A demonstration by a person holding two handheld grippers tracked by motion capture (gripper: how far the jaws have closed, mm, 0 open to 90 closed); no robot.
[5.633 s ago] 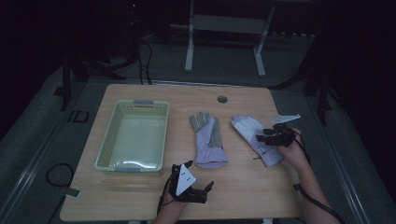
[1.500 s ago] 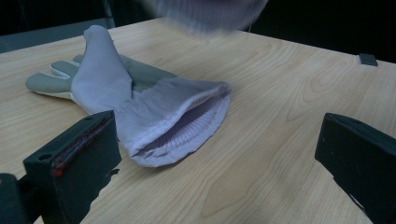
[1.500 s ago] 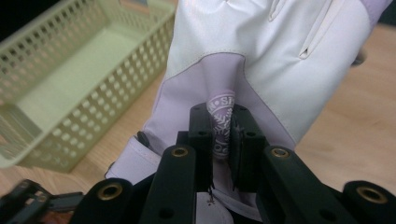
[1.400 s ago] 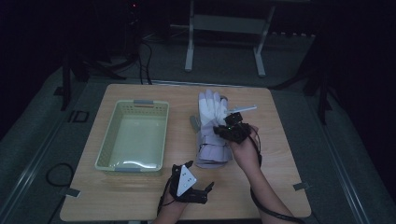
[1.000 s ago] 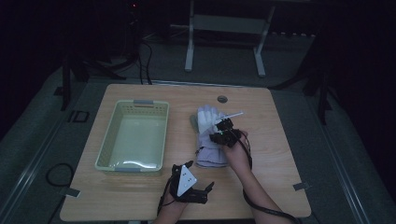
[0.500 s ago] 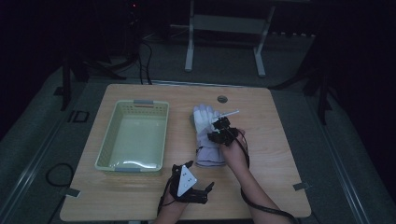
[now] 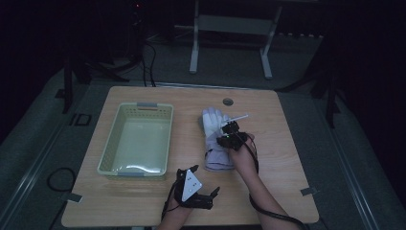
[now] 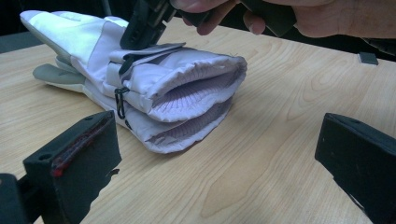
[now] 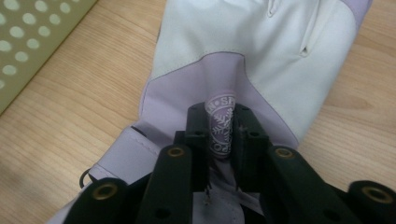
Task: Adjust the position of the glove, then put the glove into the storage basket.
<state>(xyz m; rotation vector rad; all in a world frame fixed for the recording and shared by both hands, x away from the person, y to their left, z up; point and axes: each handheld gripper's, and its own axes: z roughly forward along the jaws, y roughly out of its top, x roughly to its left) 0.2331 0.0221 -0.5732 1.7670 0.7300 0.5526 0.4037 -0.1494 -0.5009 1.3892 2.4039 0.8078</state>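
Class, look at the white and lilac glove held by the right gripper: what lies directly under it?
A second matching lilac glove lies beneath the top glove, cuffs stacked. Its fingers are mostly covered; under both, the wooden table.

The left claw (image 7: 214, 191) is black, with a pale 3-cornered plate on top and a black cable trailing from it. Its 2 jaws are thick black blocks; 1 shows a red edge on its pad. The right claw (image 7: 225, 133) is black too, with a white rod on top, brass-ringed holes in its arms and a cable along the bare forearm.
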